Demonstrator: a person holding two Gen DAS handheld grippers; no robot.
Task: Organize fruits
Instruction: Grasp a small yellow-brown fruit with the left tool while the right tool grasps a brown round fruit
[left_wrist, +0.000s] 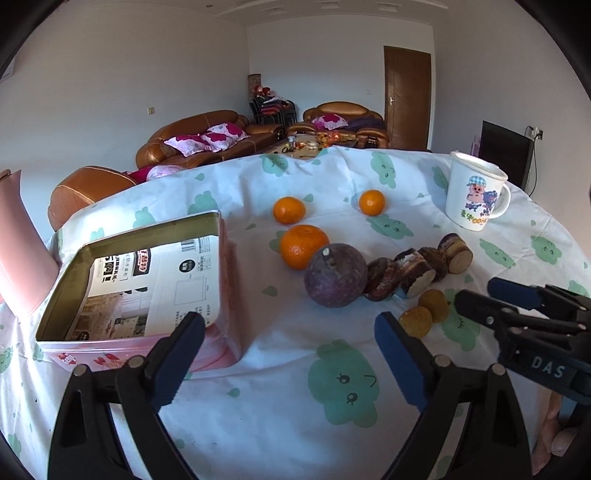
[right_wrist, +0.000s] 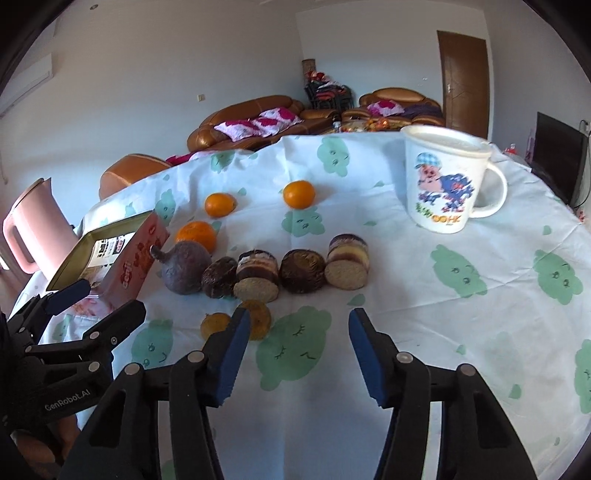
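Three oranges (left_wrist: 303, 246) (left_wrist: 289, 210) (left_wrist: 372, 202) lie on the tablecloth, with a purple passion fruit (left_wrist: 335, 275) in front of the nearest one. Two small yellow-brown fruits (left_wrist: 415, 321) (left_wrist: 434, 305) lie nearer me. An open pink tin box (left_wrist: 147, 280) sits at the left. My left gripper (left_wrist: 290, 332) is open and empty, just short of the passion fruit. My right gripper (right_wrist: 295, 325) is open and empty; its left finger overlaps a small yellow fruit (right_wrist: 258, 317) in the right wrist view. The passion fruit (right_wrist: 184, 267) and oranges (right_wrist: 197, 234) lie further left there.
A row of several small round cakes (left_wrist: 413, 269) (right_wrist: 288, 271) lies right of the passion fruit. A white cartoon mug (left_wrist: 474, 192) (right_wrist: 447, 181) stands at the back right. A pink jug (right_wrist: 31, 225) stands left of the tin. Sofas stand beyond the table.
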